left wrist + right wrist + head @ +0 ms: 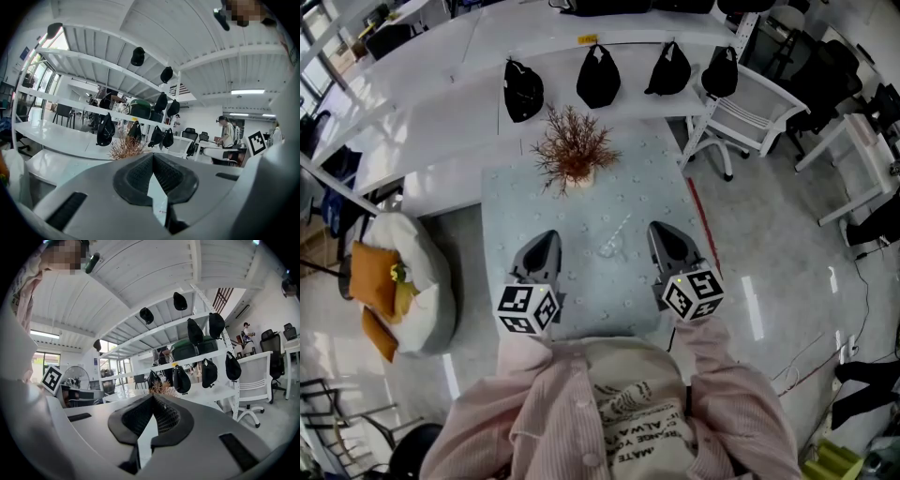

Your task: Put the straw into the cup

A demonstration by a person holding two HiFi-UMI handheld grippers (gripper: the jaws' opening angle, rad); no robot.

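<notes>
In the head view a small clear cup (609, 249) stands on the pale blue table (516, 206), between my two grippers. A thin pale straw (622, 227) slants up and to the right from the cup; whether its end rests inside the cup I cannot tell. The left gripper (551, 235) hovers to the left of the cup, and the right gripper (656, 228) to its right. Both point away from me. In the left gripper view the left gripper (153, 155) has its jaws shut with nothing between them. The right gripper (152, 397) is likewise shut and empty. Neither gripper view shows cup or straw.
A dried brown plant (572, 150) in a small pot stands at the table's far side. Behind it runs a white shelf (441, 112) with black bags (598, 77) hanging. A white chair (750, 112) is at the back right, a white beanbag (422, 272) with orange cushions on the floor at left.
</notes>
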